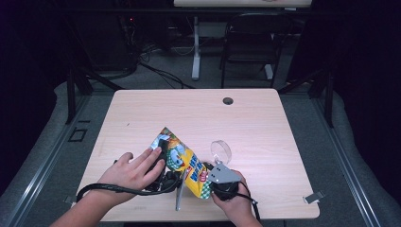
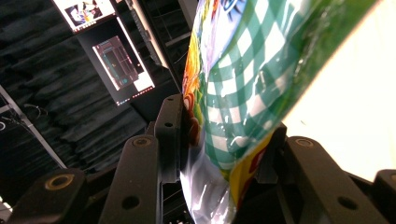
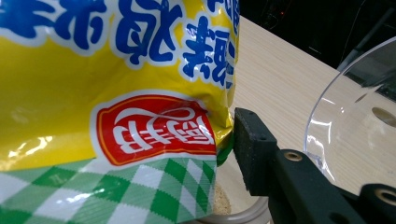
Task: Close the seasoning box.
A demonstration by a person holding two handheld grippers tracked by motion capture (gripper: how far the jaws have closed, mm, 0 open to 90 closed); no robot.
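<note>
A yellow snack bag (image 1: 182, 163) with a green-checked bottom is held tilted above the near edge of a pale wooden tabletop (image 1: 265, 127). The left gripper (image 1: 161, 177) has its fingers (image 2: 170, 135) clamped on the bag's lower end; the right gripper (image 1: 222, 182) grips its other side. A clear plastic cup (image 1: 221, 151) lies just beside the bag.
</note>
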